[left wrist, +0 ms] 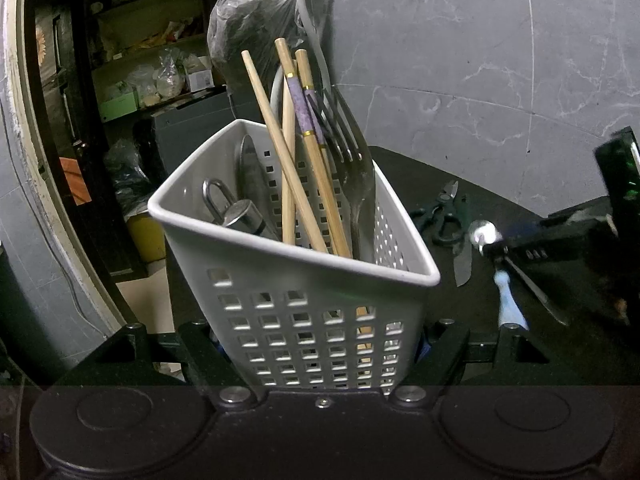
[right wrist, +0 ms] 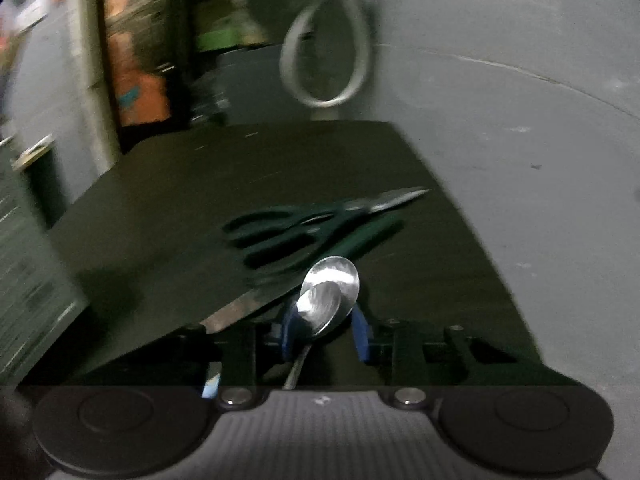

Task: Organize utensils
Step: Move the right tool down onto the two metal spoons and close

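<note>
The left gripper (left wrist: 320, 344) is clamping the white basket (left wrist: 296, 280) upright, probably to steady it for loading, while the right gripper (right wrist: 324, 320) is pinching two stacked spoons (right wrist: 330, 292) above the dark table (right wrist: 160, 208), scissors (right wrist: 304, 224) lying near its far edge.

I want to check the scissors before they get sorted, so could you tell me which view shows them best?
The right wrist view: the scissors lie across mid-frame on the black table, handles and blades visible, though blurred. In the left wrist view they look small, beyond the basket.
</note>
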The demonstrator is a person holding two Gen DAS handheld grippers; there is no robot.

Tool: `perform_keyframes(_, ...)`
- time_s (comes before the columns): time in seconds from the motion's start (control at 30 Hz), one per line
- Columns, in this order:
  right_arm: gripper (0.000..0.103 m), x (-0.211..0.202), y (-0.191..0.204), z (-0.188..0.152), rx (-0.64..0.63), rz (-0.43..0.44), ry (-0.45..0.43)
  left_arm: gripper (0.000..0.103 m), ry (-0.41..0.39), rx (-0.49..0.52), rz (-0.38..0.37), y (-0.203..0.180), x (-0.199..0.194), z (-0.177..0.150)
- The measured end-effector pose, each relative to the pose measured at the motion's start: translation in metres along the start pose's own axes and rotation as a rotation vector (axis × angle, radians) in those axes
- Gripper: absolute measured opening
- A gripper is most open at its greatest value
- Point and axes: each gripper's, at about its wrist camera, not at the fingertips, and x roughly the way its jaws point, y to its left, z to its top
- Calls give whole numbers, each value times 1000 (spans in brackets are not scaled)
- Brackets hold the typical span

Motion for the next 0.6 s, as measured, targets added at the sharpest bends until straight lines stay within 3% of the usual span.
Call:
perform_keyframes(0.13,34,-18,13,-6,-127,105,36,78,-4,2,-2,0,0,0)
perform_keyframes(0.27,54,-31,12,-10,-78,113,44,78,-8,3,-6,1,0,-1)
perform_keyframes(0.33,58,-37,12,-13,-44,114,40,78,-9,3,-9,1,1,-1)
perform_keyframes(0.6,53,-36,27,-20,-39,53,64,78,-12,8,-20,4,1,-3)
